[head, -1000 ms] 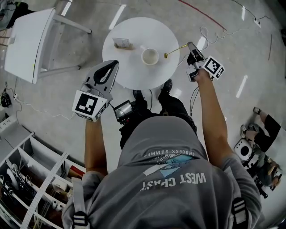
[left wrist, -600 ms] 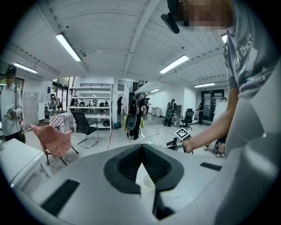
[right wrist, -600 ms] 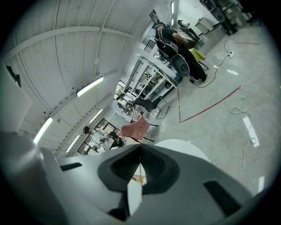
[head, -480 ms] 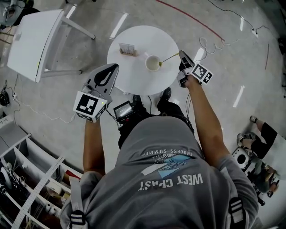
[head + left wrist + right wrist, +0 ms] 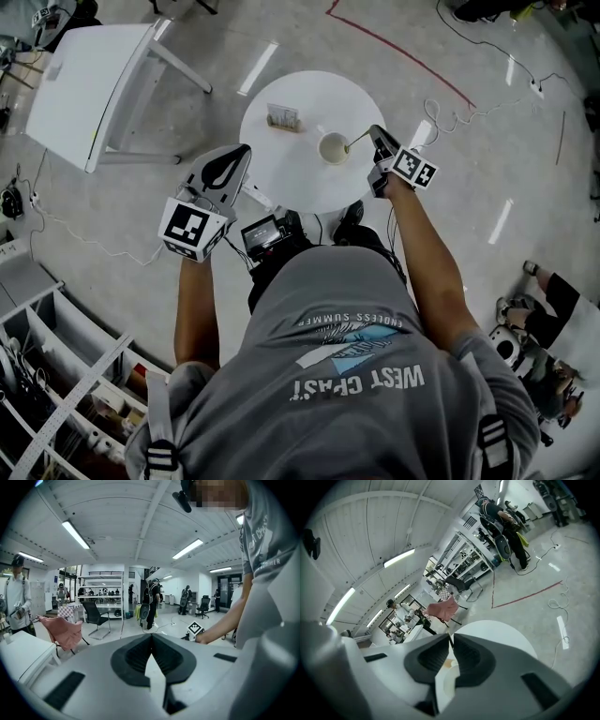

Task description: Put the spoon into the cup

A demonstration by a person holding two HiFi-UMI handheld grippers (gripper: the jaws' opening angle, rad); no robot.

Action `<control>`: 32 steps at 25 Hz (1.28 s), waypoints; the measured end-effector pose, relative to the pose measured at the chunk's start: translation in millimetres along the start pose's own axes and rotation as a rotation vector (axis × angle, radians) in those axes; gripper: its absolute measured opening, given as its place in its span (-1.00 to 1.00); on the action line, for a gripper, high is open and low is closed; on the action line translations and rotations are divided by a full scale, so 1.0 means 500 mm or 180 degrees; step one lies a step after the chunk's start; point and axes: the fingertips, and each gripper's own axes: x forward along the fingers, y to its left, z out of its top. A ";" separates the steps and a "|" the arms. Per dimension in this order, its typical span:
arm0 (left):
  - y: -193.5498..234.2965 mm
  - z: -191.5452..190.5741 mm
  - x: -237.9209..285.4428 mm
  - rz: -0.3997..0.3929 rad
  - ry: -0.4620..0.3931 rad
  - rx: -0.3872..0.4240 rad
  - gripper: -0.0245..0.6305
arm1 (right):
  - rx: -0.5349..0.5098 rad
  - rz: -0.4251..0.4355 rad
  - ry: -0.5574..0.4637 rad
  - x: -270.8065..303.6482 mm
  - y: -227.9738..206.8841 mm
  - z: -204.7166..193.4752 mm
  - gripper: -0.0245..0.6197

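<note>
The right gripper (image 5: 375,137) is reaching in over the right edge of the round white table (image 5: 291,178), and its jaws are pressing together on the thin handle of the spoon (image 5: 359,141). In the right gripper view, that handle is showing as a dark sliver pinched between the tips. The spoon is slanting down and left from the jaws, and its bowl end is meeting the right rim of the cup (image 5: 334,147). Whether the bowl is already inside the cup is hard to tell from above. The cup is standing upright near the middle of the table, just beside the right gripper's tips, and it is also showing pale below the jaws in the right gripper view. A small holder (image 5: 282,117) is sitting on the table behind and to the left of the cup, apart from it. The left gripper (image 5: 240,153) is hanging by the table's left edge, with its jaws resting together and gripping nothing. A white rectangular table (image 5: 89,89) is standing well apart at the upper left.
</note>
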 end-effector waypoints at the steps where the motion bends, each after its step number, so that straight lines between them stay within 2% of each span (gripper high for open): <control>1: 0.004 0.000 -0.002 0.0003 -0.0011 0.0002 -0.91 | -0.0024 -0.0003 0.0039 0.004 0.002 -0.004 -0.88; 7: 0.026 0.003 -0.009 0.0012 -0.0081 0.0007 -0.91 | -0.0115 -0.0045 0.0212 0.010 0.009 -0.015 -0.81; 11: 0.036 0.018 -0.008 0.0009 -0.0139 0.0041 -0.91 | -0.0193 -0.0005 0.0190 -0.001 0.031 0.014 -0.74; 18: 0.054 0.056 -0.018 -0.0029 -0.0279 0.0121 -0.91 | -0.0456 0.0343 -0.0085 -0.046 0.174 0.123 -0.74; 23: 0.059 0.095 -0.027 -0.0116 -0.0416 0.0190 -0.91 | -0.0996 0.0554 -0.0132 -0.070 0.323 0.178 -0.76; 32: 0.042 0.162 -0.037 -0.0269 -0.0637 0.0372 -0.91 | -0.2341 0.0817 -0.0361 -0.172 0.595 0.232 -0.91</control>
